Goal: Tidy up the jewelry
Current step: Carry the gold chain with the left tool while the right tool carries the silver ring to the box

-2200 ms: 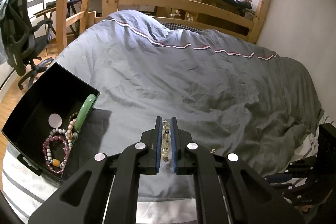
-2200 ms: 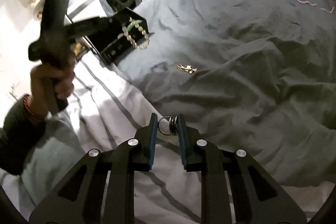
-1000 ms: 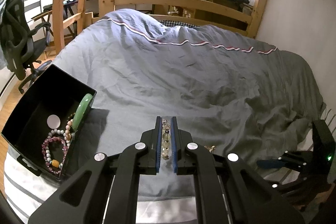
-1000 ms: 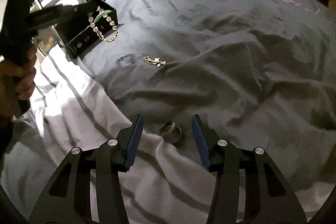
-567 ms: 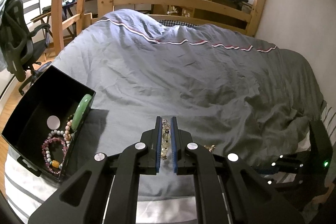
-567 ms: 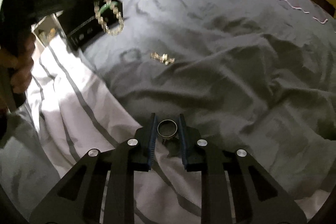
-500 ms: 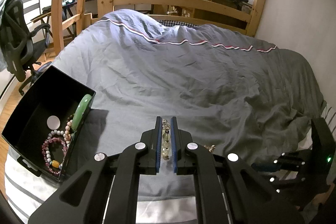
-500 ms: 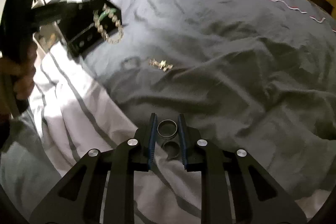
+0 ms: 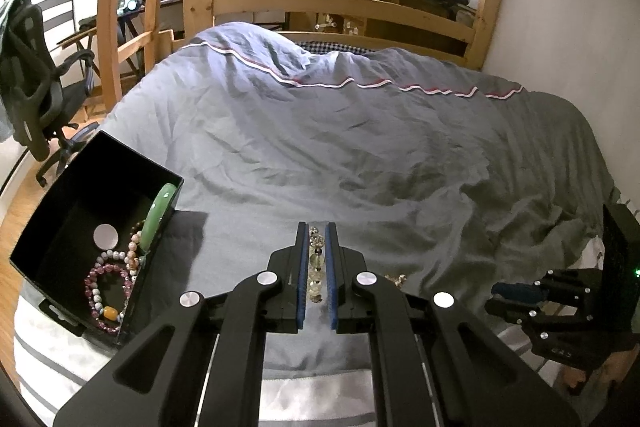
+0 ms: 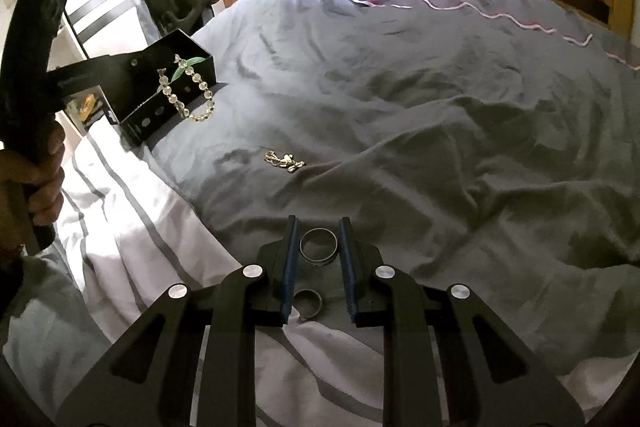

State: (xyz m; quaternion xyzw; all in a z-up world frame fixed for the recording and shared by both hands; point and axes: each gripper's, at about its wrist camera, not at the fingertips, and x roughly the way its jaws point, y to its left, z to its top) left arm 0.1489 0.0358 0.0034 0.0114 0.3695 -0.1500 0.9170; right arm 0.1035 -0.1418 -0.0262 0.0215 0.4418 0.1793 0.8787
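My left gripper (image 9: 317, 233) is shut on a clear bead bracelet (image 9: 316, 263), which hangs beside the black jewelry box in the right wrist view (image 10: 188, 95). The black jewelry box (image 9: 60, 187) sits at the left on the bed, holding a green bangle (image 9: 158, 217) and bead bracelets (image 9: 106, 287). My right gripper (image 10: 319, 227) is shut on a silver ring (image 10: 318, 247) held above the bed. A second ring (image 10: 307, 303) lies on the sheet below it. A gold chain (image 10: 285, 160) lies on the grey duvet (image 10: 440, 127).
The white striped sheet (image 10: 132, 235) covers the near bed edge. A wooden bed frame (image 9: 340, 7) runs along the far side. An office chair (image 9: 28, 79) stands at the left. The right gripper body shows in the left wrist view (image 9: 568, 303).
My right gripper opened over the rings on the sheet, then shut on one ring and lifted it. The left gripper kept holding the bead bracelet, nearly still.
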